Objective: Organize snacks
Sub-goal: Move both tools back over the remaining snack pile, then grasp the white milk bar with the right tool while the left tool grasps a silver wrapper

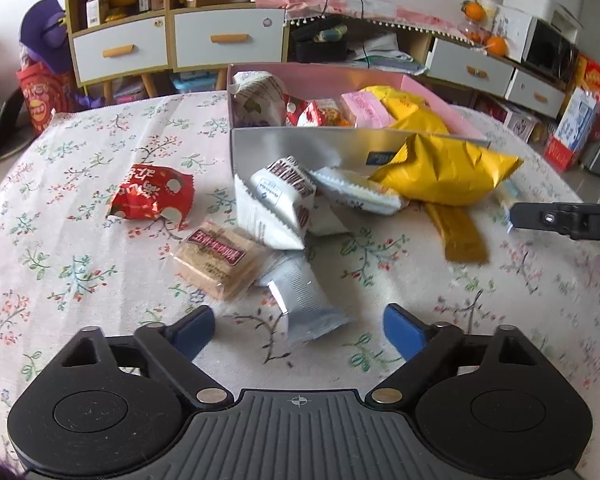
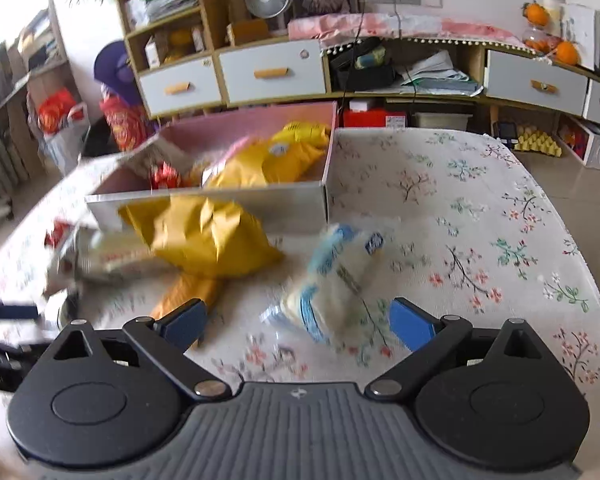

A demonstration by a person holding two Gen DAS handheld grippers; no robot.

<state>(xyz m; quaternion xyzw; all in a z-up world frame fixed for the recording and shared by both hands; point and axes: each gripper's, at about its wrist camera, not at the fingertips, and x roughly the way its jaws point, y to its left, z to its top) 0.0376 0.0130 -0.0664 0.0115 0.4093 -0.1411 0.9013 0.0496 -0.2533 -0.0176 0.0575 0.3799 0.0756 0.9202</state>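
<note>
Left gripper (image 1: 298, 330): jaws apart, a grey-white packet (image 1: 306, 300) lying between them, not pressed.
Right gripper (image 2: 296, 322): jaws apart, hovering over blue-white packet (image 2: 336, 276).
Snacks: scattered on bench (image 1: 60, 240) near pink box (image 1: 300, 148).

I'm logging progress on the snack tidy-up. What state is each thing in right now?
Left gripper: open, empty.
Right gripper: open, empty.
Box: open, partly filled.
Big yellow bag: outside, against the box.
Red packet: loose on tablecloth.
Blue-and-white packet: on tablecloth.
</note>
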